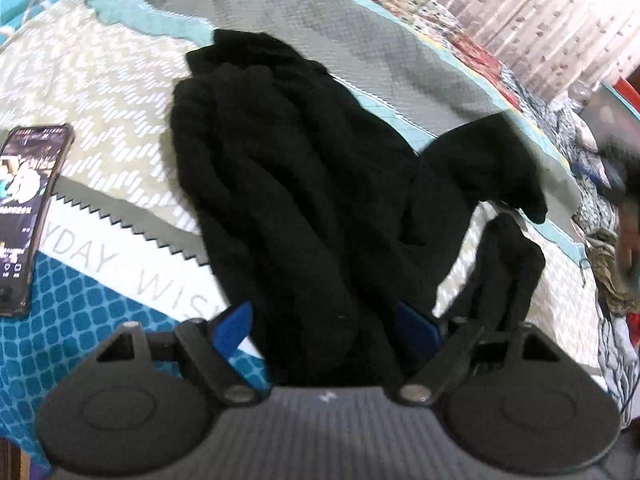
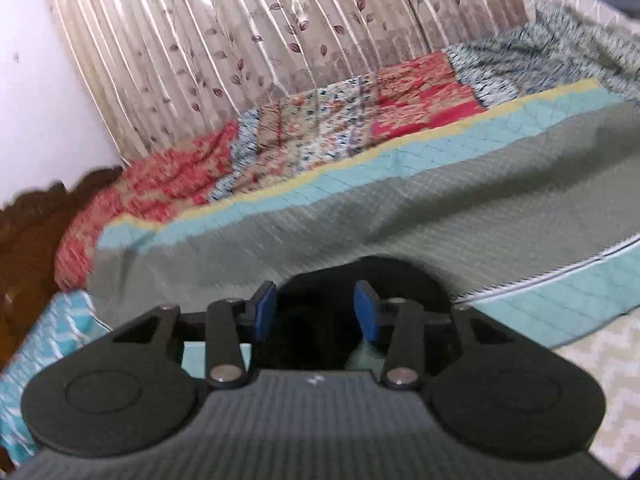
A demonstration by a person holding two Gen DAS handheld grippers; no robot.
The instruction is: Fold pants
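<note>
On a patterned bed, black pants (image 1: 296, 184) lie bunched and only roughly gathered, the folding barely begun.

The left tool (image 1: 326, 328) stands spread wide at the near end of the garment, dark cloth lying between its blue pads (image 1: 234, 326) with no visible squeeze, so it reads as released. The right tool (image 2: 316, 308) is partly spread with black fabric between its pads (image 2: 266, 310); whether it pinches that cloth cannot be told through the blur. One leg runs from near to far across the bedspread (image 1: 100, 80), the other twists off to the right in loose lumps. Smoothing, aligning the legs and every actual fold appear still to come. A phone (image 1: 28, 212) with a lit screen rests at the left, just clear of the cloth; a patchwork quilt (image 2: 320, 120) and a curtain (image 2: 260, 28) border the far side.
</note>
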